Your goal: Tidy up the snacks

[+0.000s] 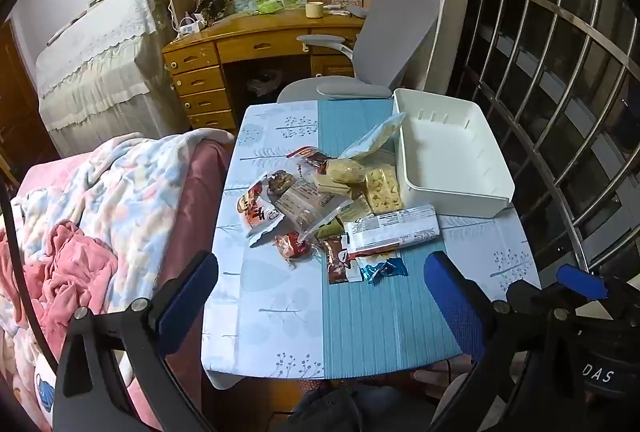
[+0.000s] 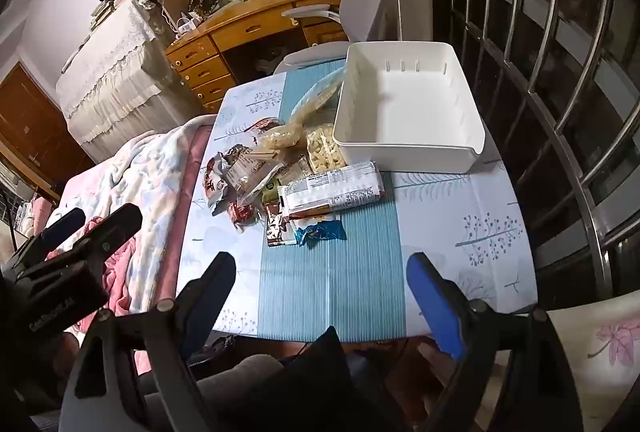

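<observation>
A pile of snack packets (image 1: pixel 324 204) lies in the middle of a small table (image 1: pixel 280 312) with a blue and white cloth; the pile also shows in the right wrist view (image 2: pixel 288 176). A long white wrapped bar (image 1: pixel 394 228) lies at its right. An empty white bin (image 1: pixel 448 156) stands at the far right, also in the right wrist view (image 2: pixel 404 112). My left gripper (image 1: pixel 320 296) is open and empty above the table's near edge. My right gripper (image 2: pixel 320 292) is open and empty, also near the front edge.
A bed with a pink and white blanket (image 1: pixel 100 224) runs along the table's left side. A grey office chair (image 1: pixel 384 44) and a wooden desk (image 1: pixel 248 44) stand beyond the table. A metal window grille (image 1: pixel 560 112) is on the right.
</observation>
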{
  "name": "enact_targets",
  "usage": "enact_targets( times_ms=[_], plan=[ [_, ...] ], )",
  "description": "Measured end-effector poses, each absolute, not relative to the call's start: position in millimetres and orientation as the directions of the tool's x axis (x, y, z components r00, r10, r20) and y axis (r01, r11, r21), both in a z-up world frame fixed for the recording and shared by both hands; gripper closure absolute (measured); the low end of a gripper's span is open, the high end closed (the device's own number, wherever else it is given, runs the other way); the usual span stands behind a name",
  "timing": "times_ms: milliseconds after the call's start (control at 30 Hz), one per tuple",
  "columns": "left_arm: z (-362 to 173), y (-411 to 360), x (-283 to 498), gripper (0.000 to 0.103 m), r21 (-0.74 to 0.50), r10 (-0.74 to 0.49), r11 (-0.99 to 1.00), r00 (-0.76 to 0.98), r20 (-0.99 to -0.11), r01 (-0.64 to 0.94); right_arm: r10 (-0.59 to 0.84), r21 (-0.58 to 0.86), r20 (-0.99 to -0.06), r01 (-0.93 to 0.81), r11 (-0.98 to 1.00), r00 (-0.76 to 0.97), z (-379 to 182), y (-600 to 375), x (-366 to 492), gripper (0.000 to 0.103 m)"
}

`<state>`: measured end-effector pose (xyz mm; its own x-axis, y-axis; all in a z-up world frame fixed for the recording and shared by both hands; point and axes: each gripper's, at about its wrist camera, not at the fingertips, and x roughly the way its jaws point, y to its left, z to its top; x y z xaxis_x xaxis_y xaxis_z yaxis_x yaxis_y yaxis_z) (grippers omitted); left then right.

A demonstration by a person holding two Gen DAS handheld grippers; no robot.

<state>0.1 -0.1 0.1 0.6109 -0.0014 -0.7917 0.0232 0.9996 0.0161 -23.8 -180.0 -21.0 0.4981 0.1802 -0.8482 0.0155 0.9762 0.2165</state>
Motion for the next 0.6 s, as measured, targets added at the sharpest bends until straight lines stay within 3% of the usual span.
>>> enact_targets(
  times_ms=[600],
  plan=[
    [-0.3, -30.0, 9.5, 0.001, 0.031, 0.020, 1.000, 0.601, -0.799, 0.007, 0.226, 0.251, -0.857, -0.006, 0.968, 0.463, -35.0, -211.8, -7.8, 0.015]
  ],
)
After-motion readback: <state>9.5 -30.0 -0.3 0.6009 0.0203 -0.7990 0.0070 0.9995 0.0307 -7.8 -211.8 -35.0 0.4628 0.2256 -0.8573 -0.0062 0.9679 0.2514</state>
